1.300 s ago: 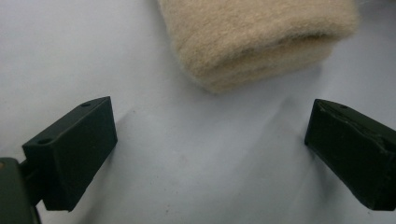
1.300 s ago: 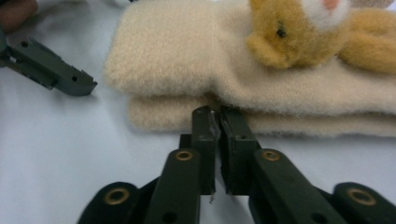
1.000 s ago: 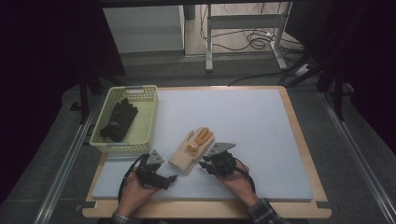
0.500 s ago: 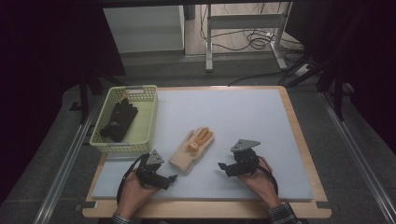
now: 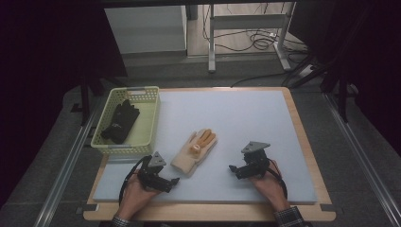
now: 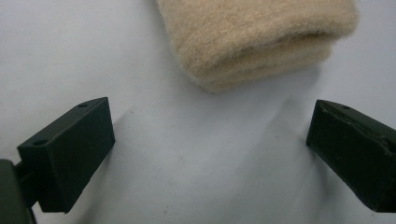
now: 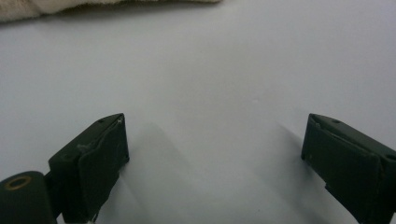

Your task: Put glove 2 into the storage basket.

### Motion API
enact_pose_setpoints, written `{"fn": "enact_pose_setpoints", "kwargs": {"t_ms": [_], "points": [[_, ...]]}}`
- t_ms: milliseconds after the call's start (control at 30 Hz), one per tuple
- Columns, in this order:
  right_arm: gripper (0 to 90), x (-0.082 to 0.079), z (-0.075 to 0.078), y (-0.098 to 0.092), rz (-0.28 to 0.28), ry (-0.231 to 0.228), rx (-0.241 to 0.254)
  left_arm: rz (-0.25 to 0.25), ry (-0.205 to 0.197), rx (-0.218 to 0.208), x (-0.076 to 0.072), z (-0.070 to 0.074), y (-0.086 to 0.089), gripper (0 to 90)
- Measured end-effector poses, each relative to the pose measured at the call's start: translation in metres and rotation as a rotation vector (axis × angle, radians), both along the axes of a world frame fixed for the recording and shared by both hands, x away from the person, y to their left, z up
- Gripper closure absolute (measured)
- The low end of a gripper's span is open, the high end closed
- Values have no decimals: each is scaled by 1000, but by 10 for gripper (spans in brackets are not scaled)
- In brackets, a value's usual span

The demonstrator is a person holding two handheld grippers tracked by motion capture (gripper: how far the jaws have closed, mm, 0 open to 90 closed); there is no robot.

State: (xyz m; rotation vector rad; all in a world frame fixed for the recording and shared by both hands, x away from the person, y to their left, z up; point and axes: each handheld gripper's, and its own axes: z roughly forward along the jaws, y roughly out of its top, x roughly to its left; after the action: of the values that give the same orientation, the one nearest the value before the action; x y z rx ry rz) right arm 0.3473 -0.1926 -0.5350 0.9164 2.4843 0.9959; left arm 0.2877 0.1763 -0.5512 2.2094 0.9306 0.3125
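While the beige knitted glove with orange fingertips [image 5: 195, 151] lay flat on the pale blue foam mat [image 5: 236, 118] near the middle of the bench [image 5: 302, 137], nothing gripped it. Its folded cuff pointed toward the person and its orange tips pointed away. In the left gripper view the fuzzy cuff [image 6: 261, 39] sat just beyond the two black fingers [image 6: 70, 154], which stood wide apart with bare mat between them. The left gripper [image 5: 171, 181] rested low on the mat just beside the cuff, held in the person's left hand [image 5: 137, 191].

The right gripper [image 5: 234, 169] sat well apart from the glove on its other side, held in the right hand [image 5: 269, 184]. Its fingers [image 7: 93, 163] had just been opening and stood wide, with only mat between them; an edge of the glove [image 7: 28, 9] showed at the top corner of the right gripper view.

Farther off, a pale green plastic basket [image 5: 149, 127] stood at the mat's far left, with a black glove [image 5: 120, 122] lying inside it.
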Motion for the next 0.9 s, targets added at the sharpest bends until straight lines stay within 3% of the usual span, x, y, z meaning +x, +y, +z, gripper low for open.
{"fn": "enact_pose_setpoints", "kwargs": {"t_ms": [233, 367, 600, 700, 900], "points": [[69, 0, 0, 0, 0, -1, 3, -3, 13, -5, 1, 1, 0, 0], [70, 0, -1, 0, 0, -1, 2, -7, 21, -31, 3, 5, 0, 0], [70, 0, -1, 0, 0, -3, -1, -19, 30, -48, 8, 19, -6, 0], [70, 0, -1, 0, 0, -3, 1, -19, 34, -36, 14, 28, -13, 0], [70, 0, -1, 0, 0, -4, 0, -23, 40, -55, 30, 43, -26, 0]]}}
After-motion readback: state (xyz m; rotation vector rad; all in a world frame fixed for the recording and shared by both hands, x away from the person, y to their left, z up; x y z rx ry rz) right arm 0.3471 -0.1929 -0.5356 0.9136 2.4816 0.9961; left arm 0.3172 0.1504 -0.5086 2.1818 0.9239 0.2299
